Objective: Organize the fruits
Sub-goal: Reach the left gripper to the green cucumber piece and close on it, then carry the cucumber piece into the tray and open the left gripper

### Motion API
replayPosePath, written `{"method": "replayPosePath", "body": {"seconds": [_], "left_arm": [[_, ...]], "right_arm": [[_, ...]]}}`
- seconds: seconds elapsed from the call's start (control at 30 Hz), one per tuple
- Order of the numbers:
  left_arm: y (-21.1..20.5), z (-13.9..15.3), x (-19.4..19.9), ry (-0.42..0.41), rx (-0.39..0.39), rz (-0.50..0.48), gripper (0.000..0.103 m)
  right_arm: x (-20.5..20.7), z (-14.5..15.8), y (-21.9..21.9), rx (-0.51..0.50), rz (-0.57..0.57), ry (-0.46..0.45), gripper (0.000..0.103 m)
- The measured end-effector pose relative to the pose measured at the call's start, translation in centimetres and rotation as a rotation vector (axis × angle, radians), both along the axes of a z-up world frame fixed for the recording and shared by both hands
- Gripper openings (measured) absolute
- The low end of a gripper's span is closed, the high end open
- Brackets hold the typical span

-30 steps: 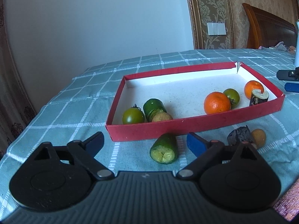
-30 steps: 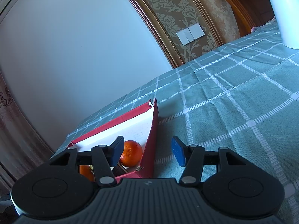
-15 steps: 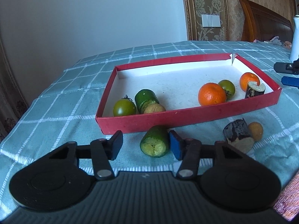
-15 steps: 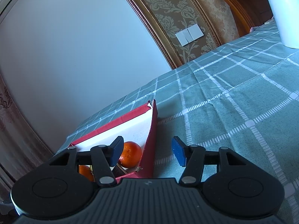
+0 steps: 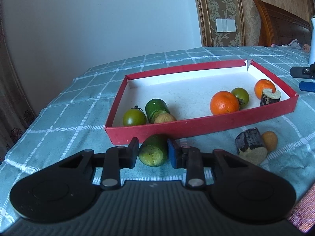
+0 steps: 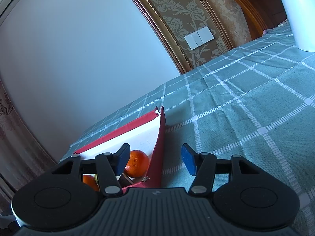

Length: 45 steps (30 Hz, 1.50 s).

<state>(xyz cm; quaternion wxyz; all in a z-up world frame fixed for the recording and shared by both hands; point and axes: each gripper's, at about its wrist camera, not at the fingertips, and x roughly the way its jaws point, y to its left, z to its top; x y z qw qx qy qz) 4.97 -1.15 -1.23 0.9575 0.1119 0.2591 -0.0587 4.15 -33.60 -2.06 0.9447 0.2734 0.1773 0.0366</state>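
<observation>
With the left gripper just closed on the cucumber piece beside the red tray and, it seems, gripping near its cut end, the round piece may roll free when lifted, while the right gripper waits open and empty.

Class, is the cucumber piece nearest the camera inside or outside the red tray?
Outside: the cucumber piece lies on the tablecloth before the red tray.
</observation>
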Motion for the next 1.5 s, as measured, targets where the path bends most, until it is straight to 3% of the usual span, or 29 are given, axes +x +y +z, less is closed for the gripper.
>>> {"method": "replayPosePath", "body": {"seconds": [0.7,1.0,1.3,1.5], "left_arm": [[0.5,2.7,-1.1,-0.078,-0.053,0.076,0.030],[0.9,4.5,1.7,-0.114,-0.093,0.127,0.030],[1.9,4.4,4.8,-0.112,-0.174,0.163,0.029],[1.5,3.4,6.8,-0.078,-0.154,0.177,0.029]], "right_arm": [[-0.1,0.1,-0.2,-0.001,-0.003,-0.002,0.057],[-0.1,0.1,-0.3,-0.001,-0.001,-0.002,0.057],[-0.1,0.1,-0.1,-0.004,0.004,0.000,0.057],[0.0,0.0,0.0,-0.002,0.012,-0.002,0.057]]}}
